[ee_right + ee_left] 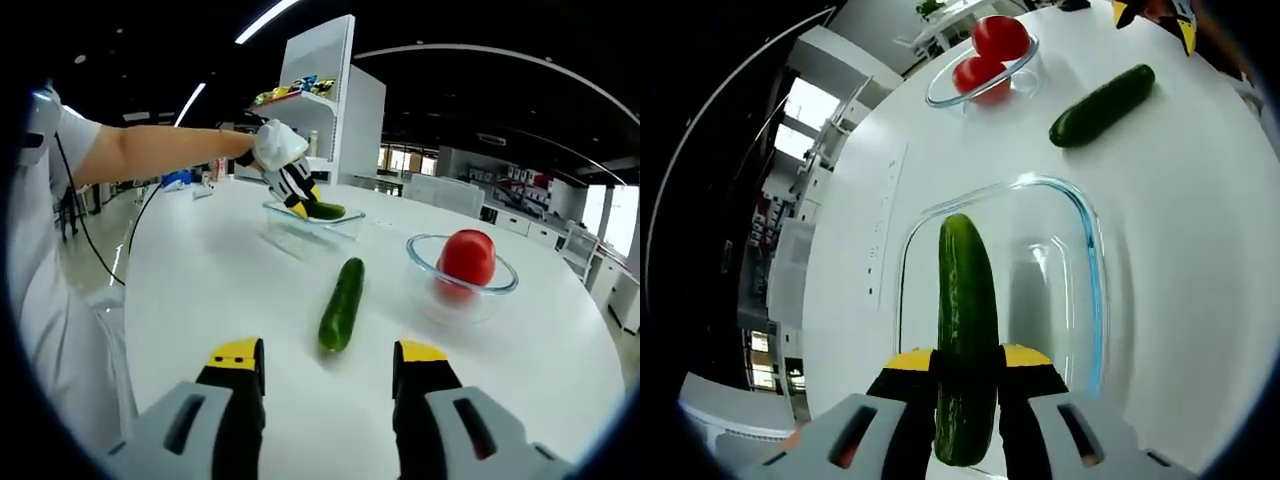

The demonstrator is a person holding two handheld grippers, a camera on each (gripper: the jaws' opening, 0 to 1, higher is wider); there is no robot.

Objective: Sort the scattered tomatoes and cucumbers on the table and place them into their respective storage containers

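Note:
My left gripper [967, 360] is shut on a dark green cucumber [966, 330], held over a clear rectangular glass dish [1092, 260]. Beyond it a second cucumber [1102, 104] lies loose on the white table, and a round glass bowl [940, 95] holds two red tomatoes [990, 52]. In the right gripper view my right gripper [328, 375] stands open above the table, with the loose cucumber [341, 303] just ahead of its jaws. The tomato bowl [430, 270] sits to the right. Farther back the left gripper [298, 192] holds its cucumber [325, 210] at the rectangular dish [300, 228].
The white table [220, 290] runs wide around the dishes, with its edge near a person's sleeve [45, 300] on the left. A white shelf unit [340, 110] stands behind the table. More white tables and seats fill the room at the right.

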